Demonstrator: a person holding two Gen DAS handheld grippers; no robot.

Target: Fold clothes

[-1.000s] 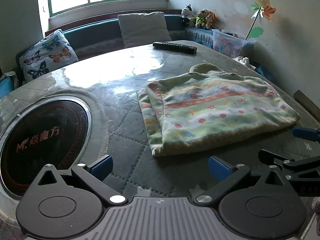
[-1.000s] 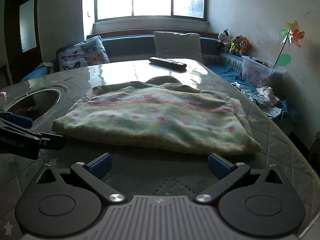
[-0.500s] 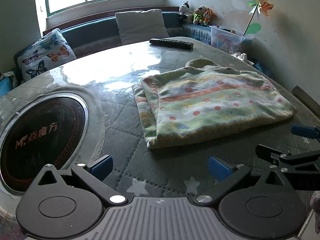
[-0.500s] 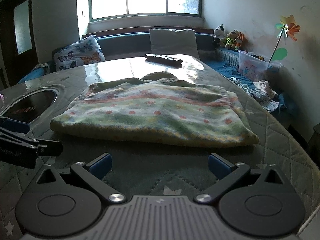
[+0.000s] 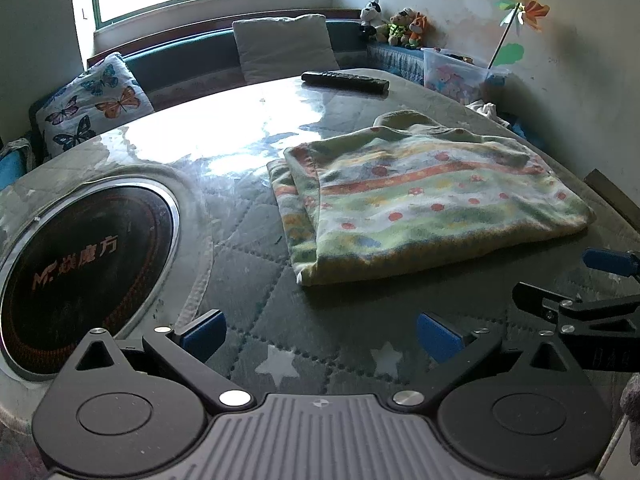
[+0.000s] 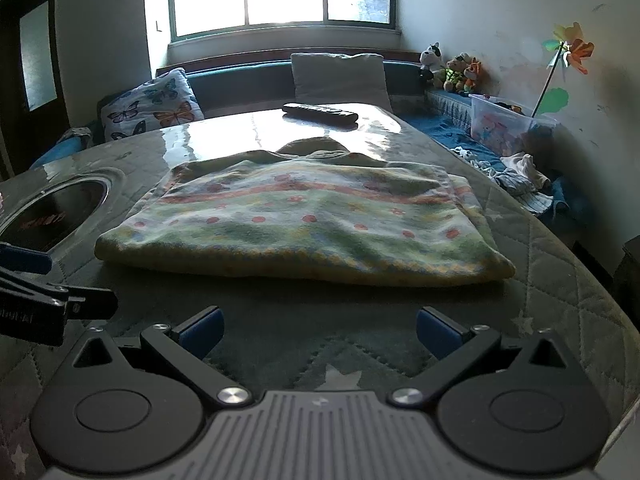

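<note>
On table [image 5: 248, 240]: one folded garment [image 5: 432, 208], one remote [image 5: 344, 80], two empty grippers.

Left gripper [image 5: 321, 334] jaws spread wide, empty, right gripper [image 6: 319, 332] jaws likewise wide, empty, side by side

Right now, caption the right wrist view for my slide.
Open right claw faces folded patterned garment on quilted table.

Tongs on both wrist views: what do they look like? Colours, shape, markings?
Both match: left tongs and right tongs have black linkage arms on round black discs, silver pivot screws, blue pads at the fingertips, and a ribbed grey centre plate. Faint lettering shows on the body side, unreadable. No cables or sleeves visible.
</note>
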